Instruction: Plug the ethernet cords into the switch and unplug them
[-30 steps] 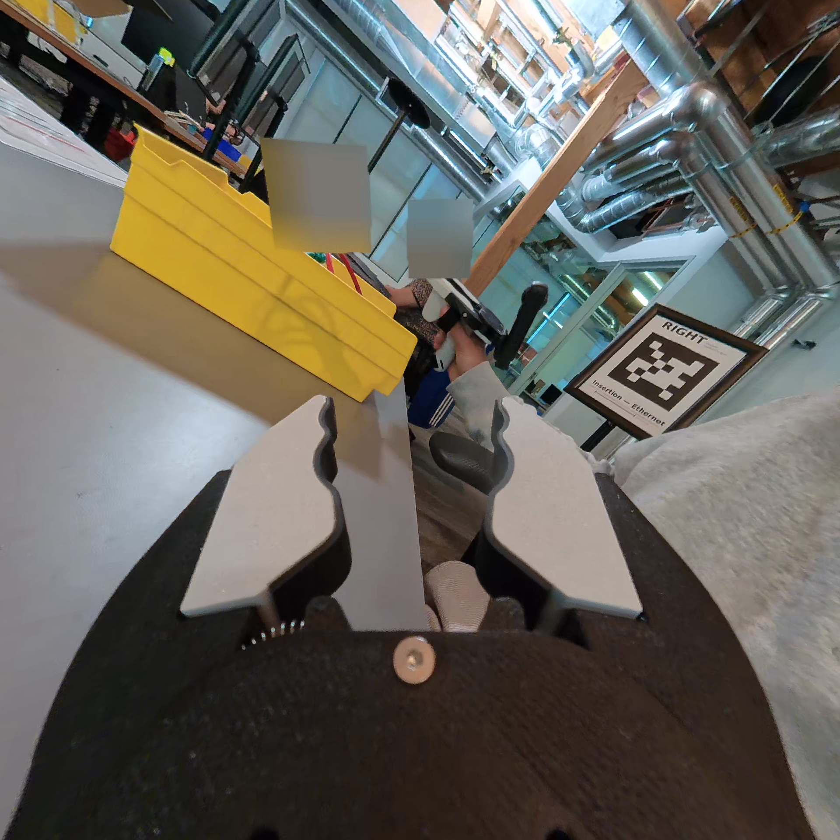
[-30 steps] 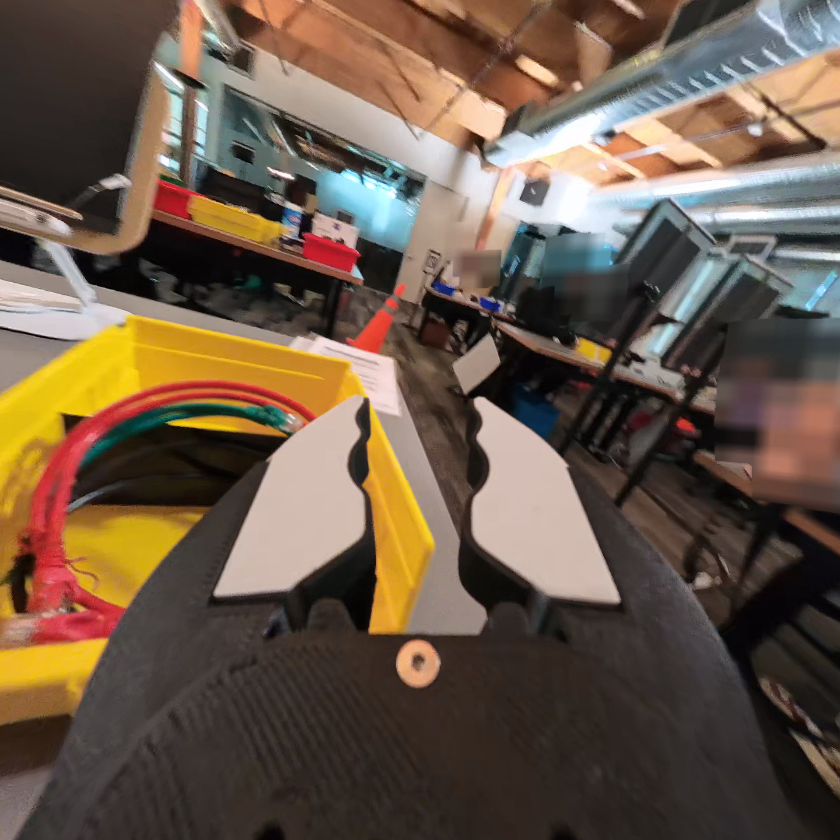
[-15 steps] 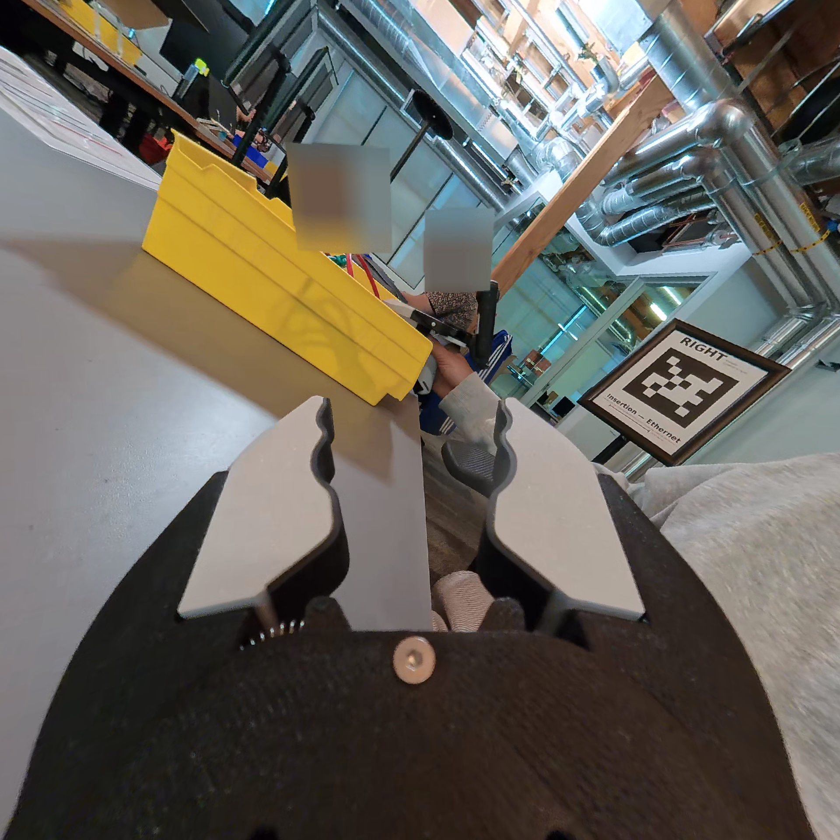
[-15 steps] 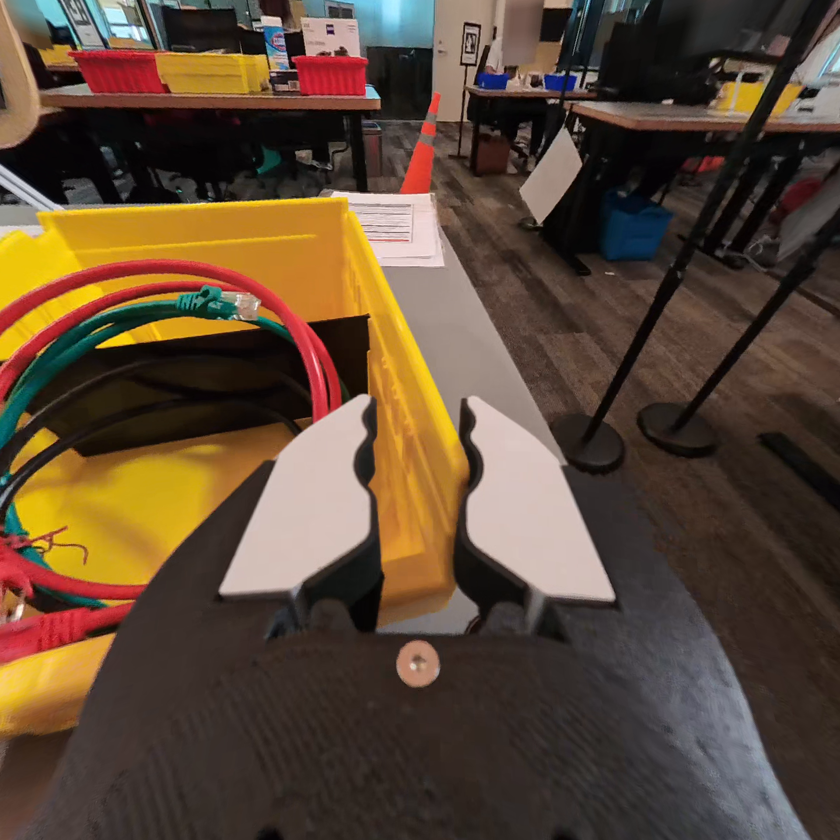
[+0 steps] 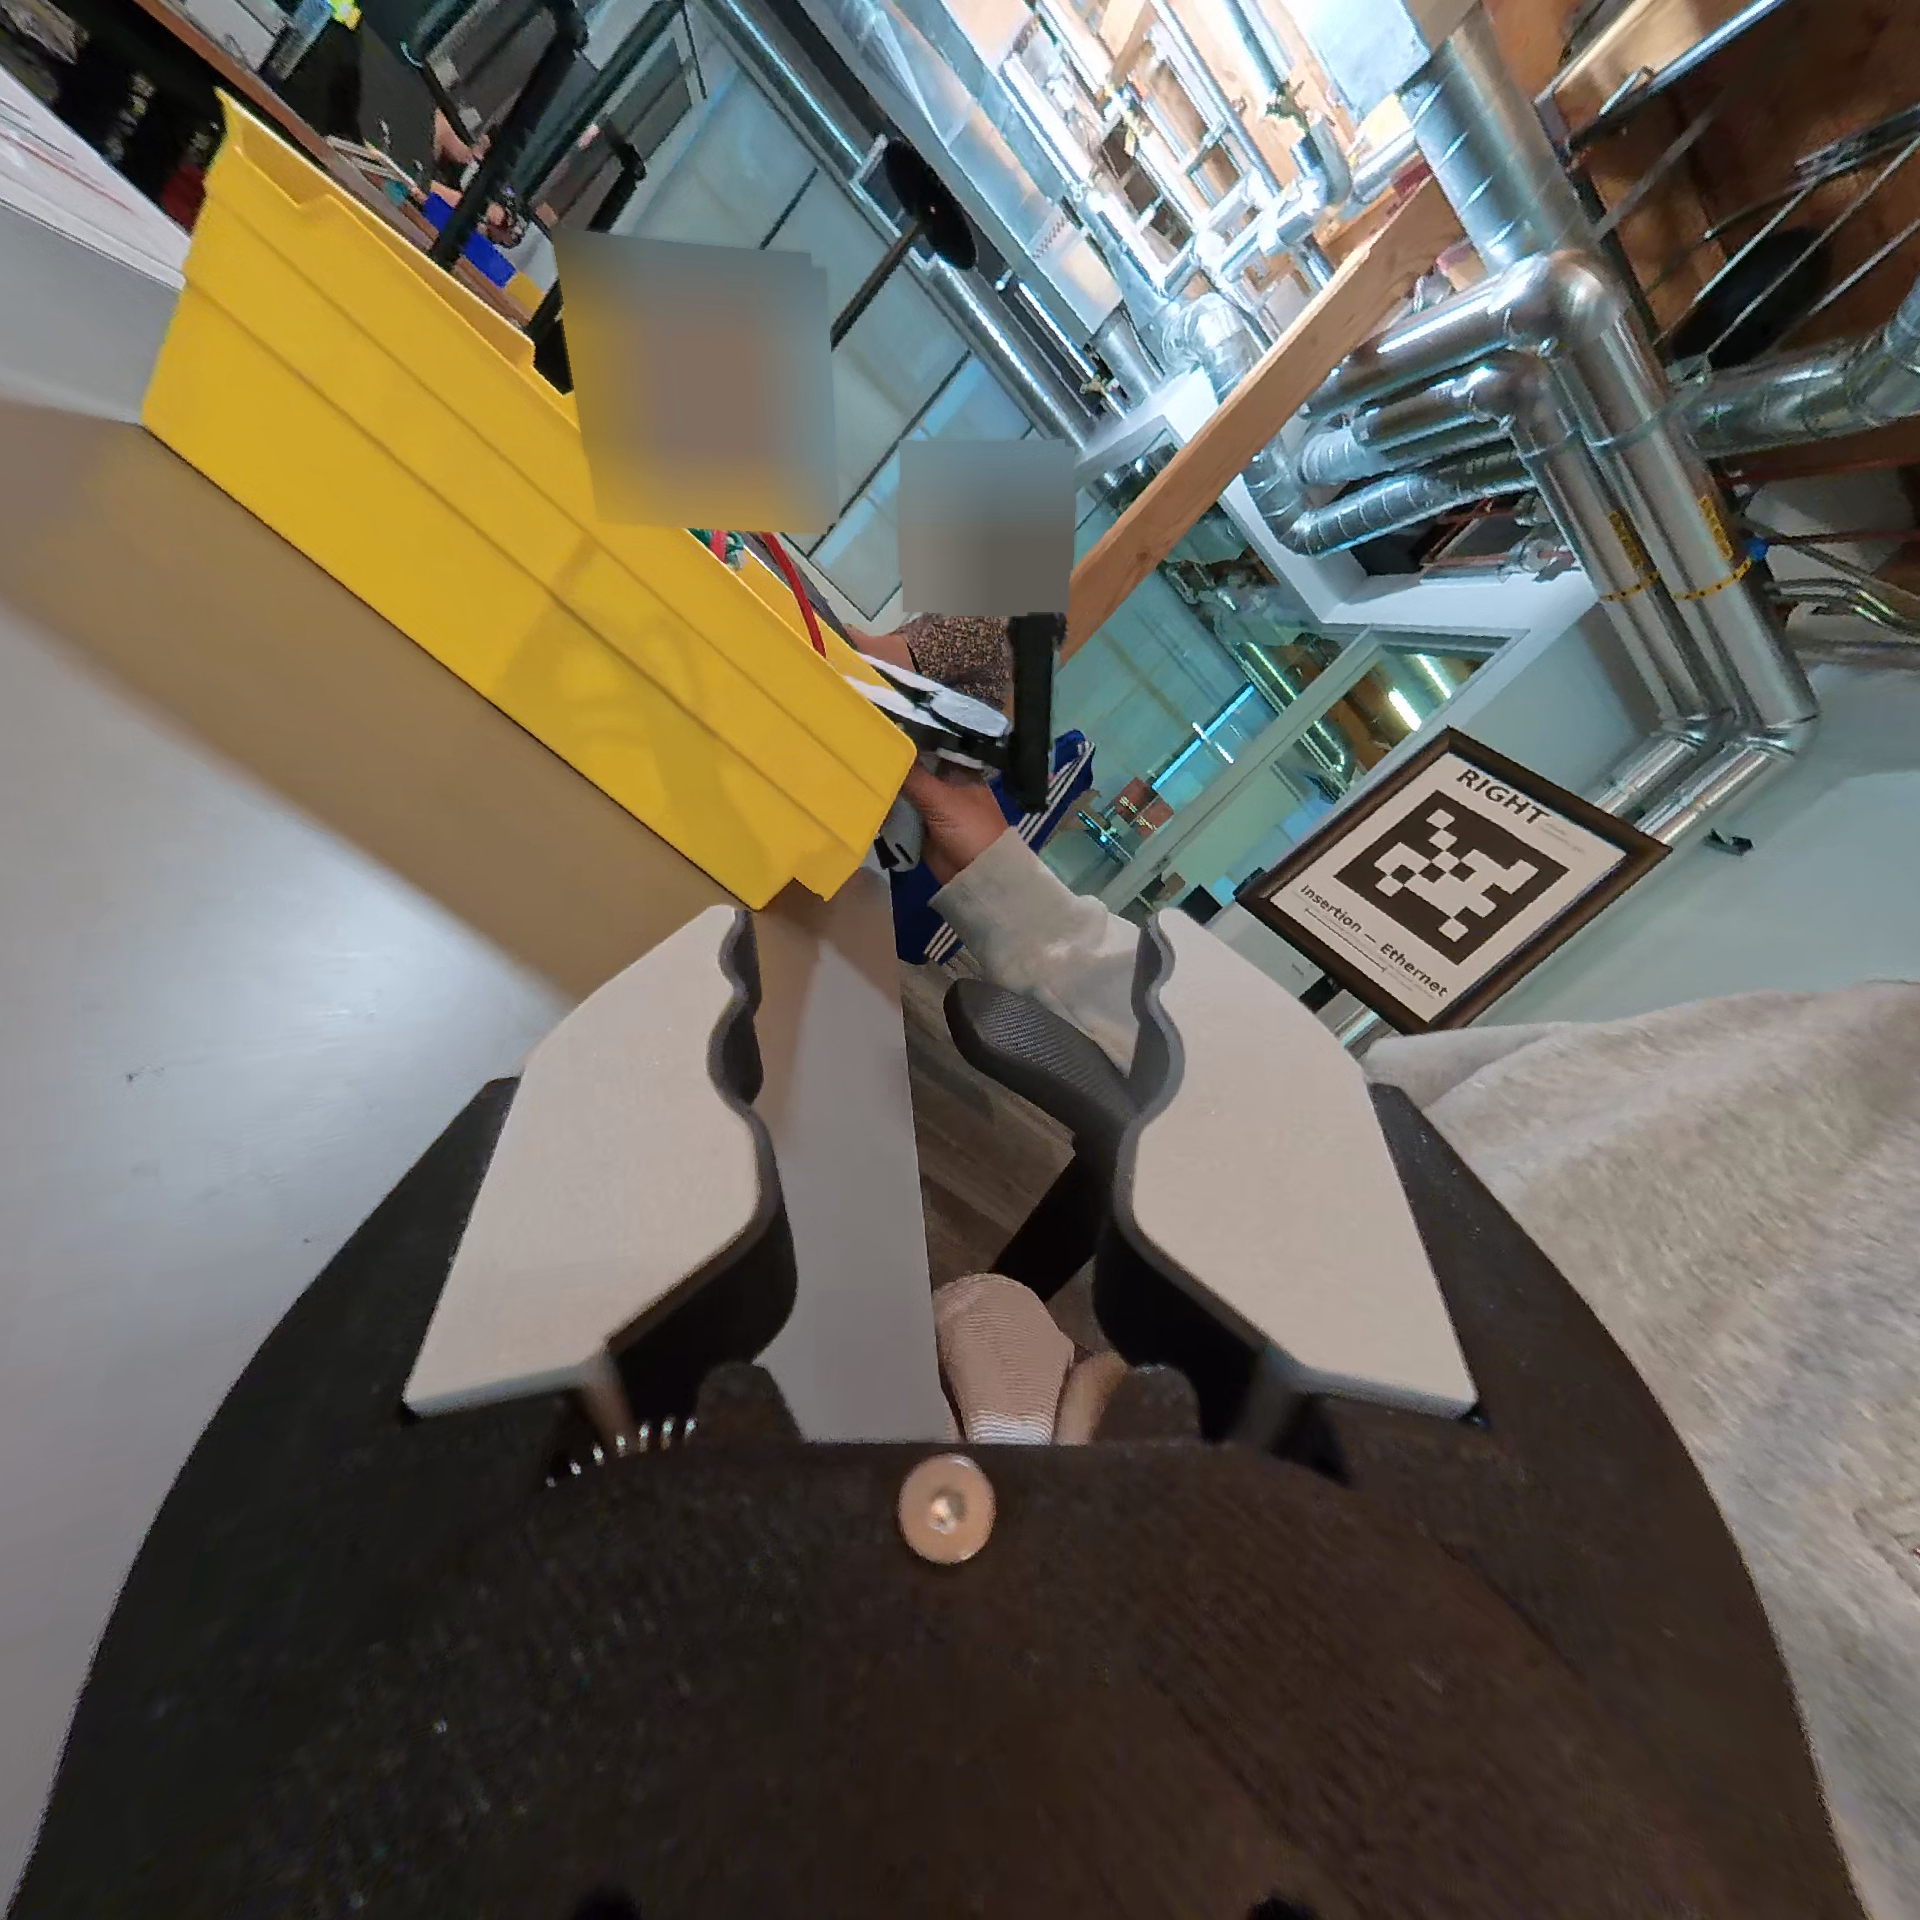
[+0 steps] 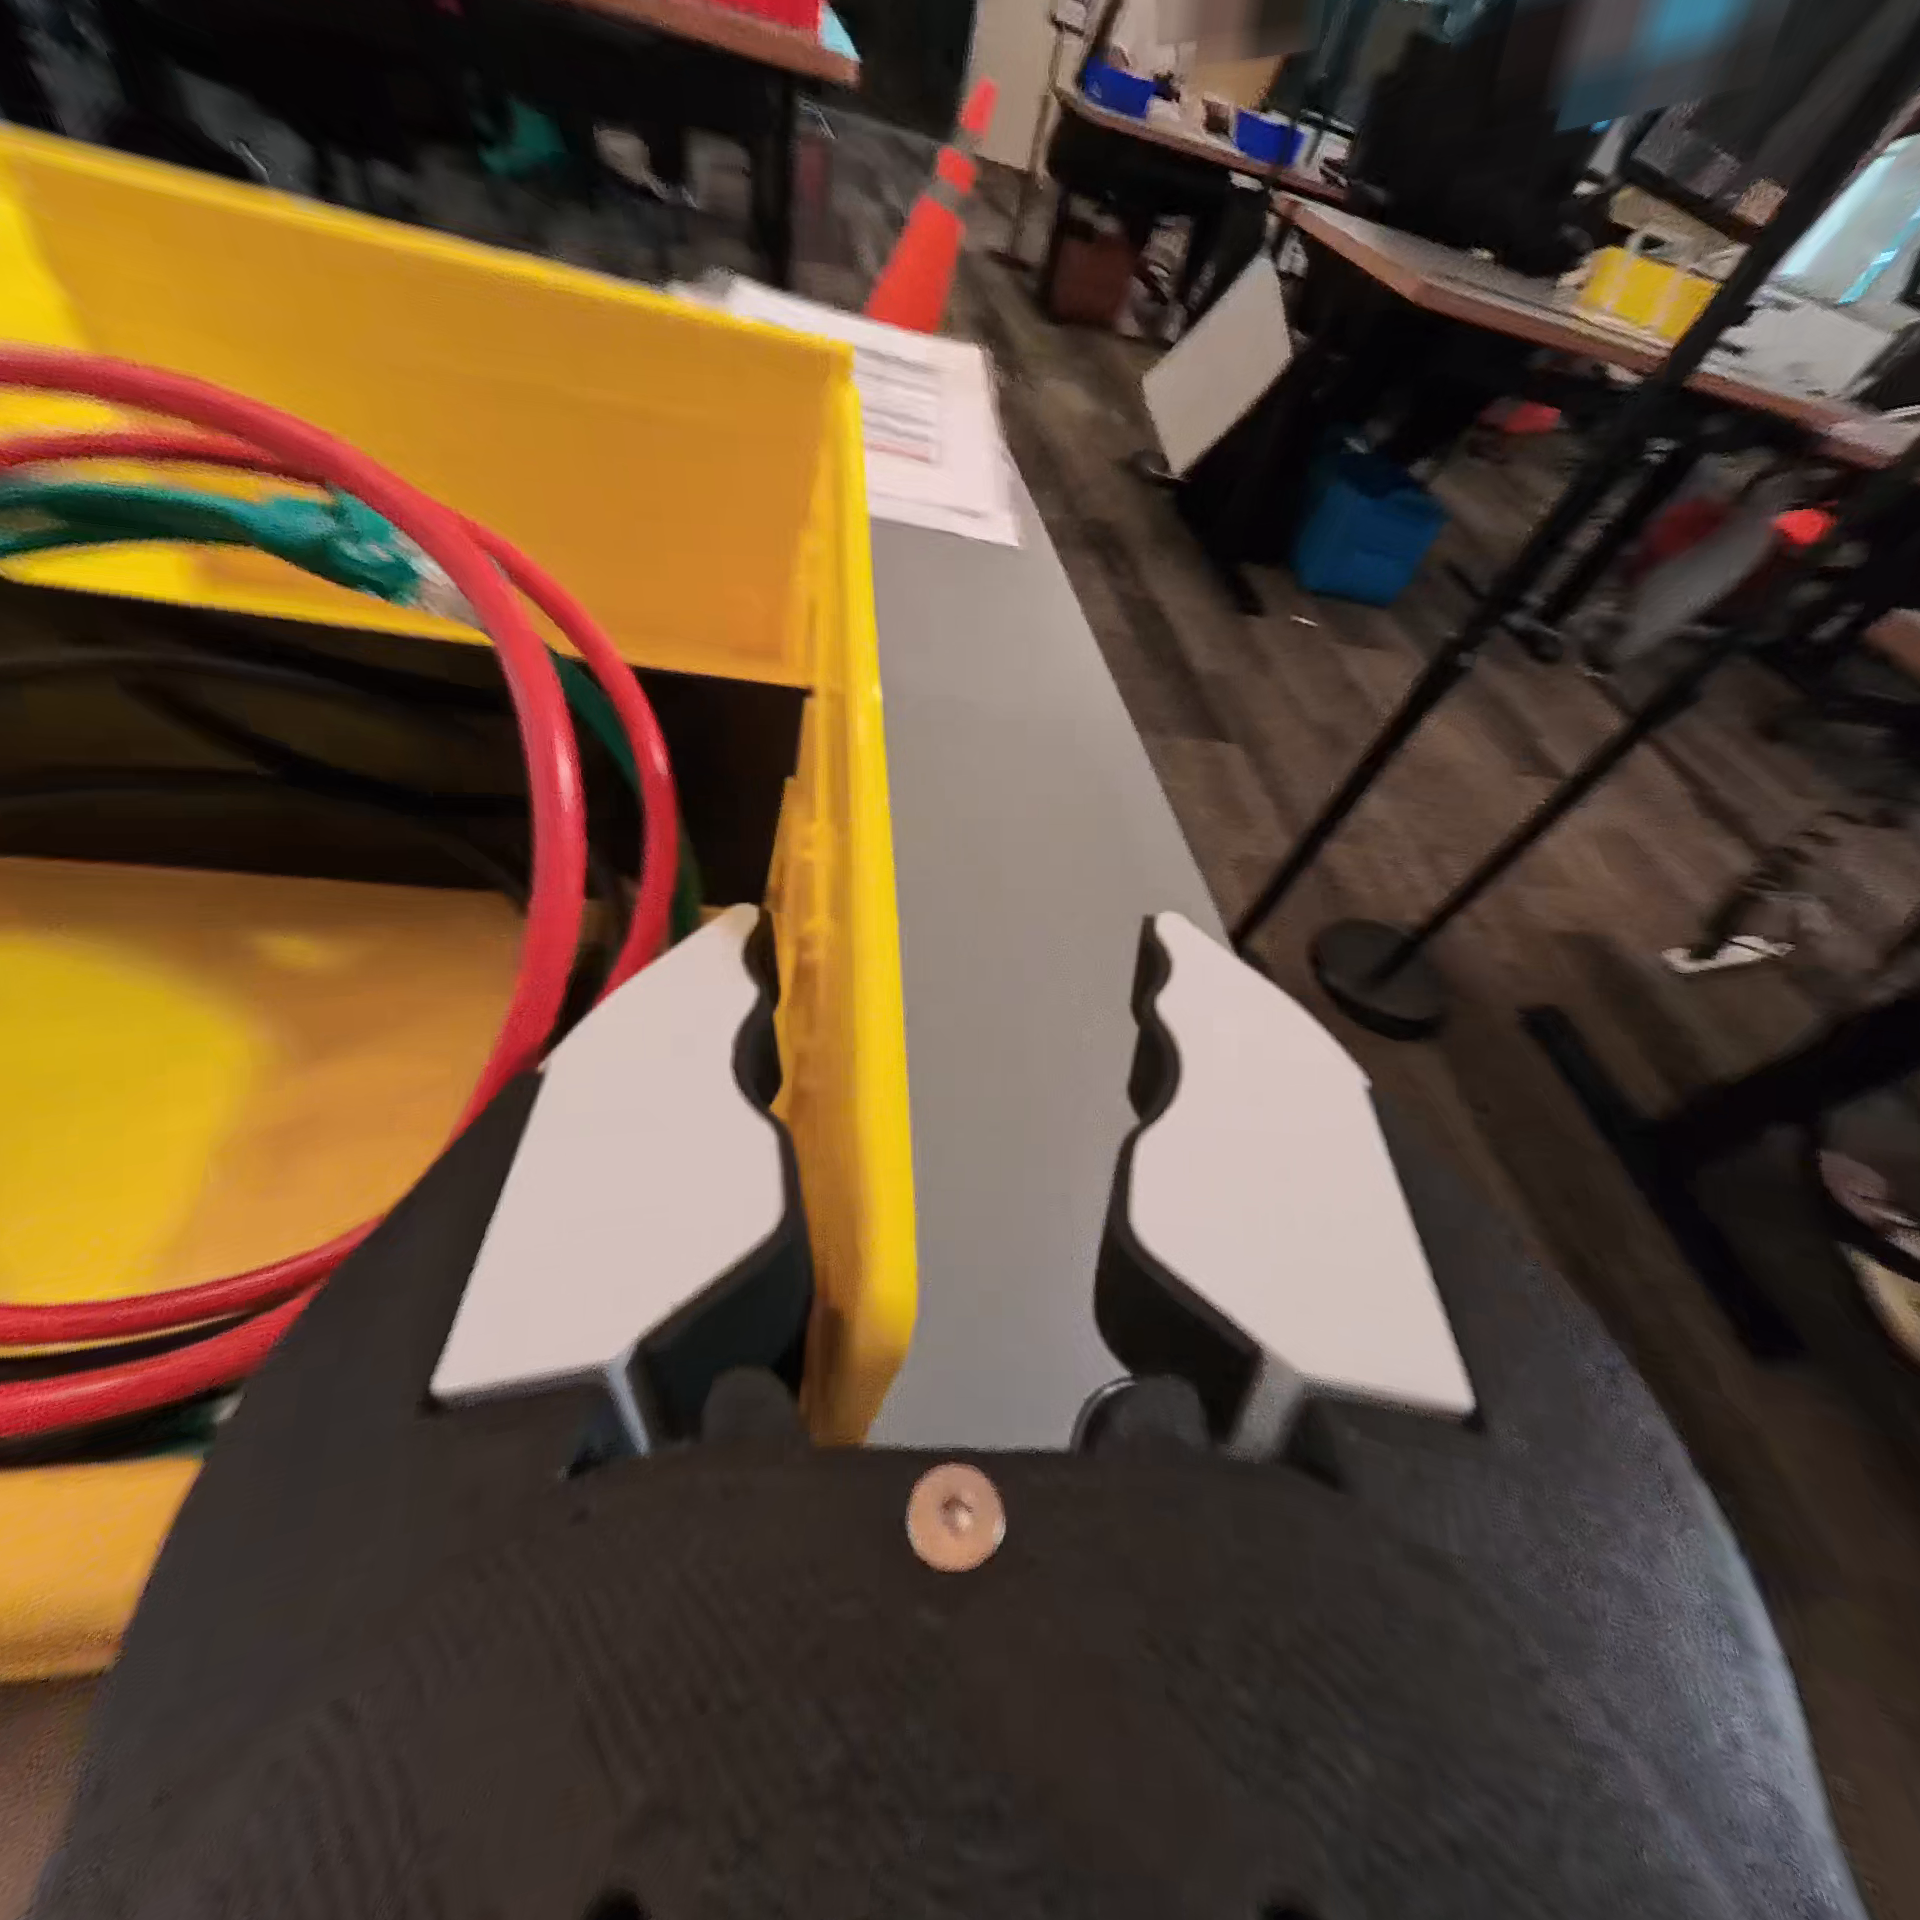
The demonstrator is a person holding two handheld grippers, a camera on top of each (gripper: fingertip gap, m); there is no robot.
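Yellow plastic bin [image 6: 623,436] on the grey table [image 6: 997,831] is holding the coiled red ethernet cord [image 6: 551,790] and the green ethernet cord [image 6: 312,525], while I am holding my right gripper [image 6: 951,1023] wide open and empty, straddling the bin's right wall. I am judging that I should be swinging it left, over this wall, toward the green plug; the switch I cannot see. My left gripper [image 5: 940,1023] is also hanging open and empty, low over the table, well apart from the bin.
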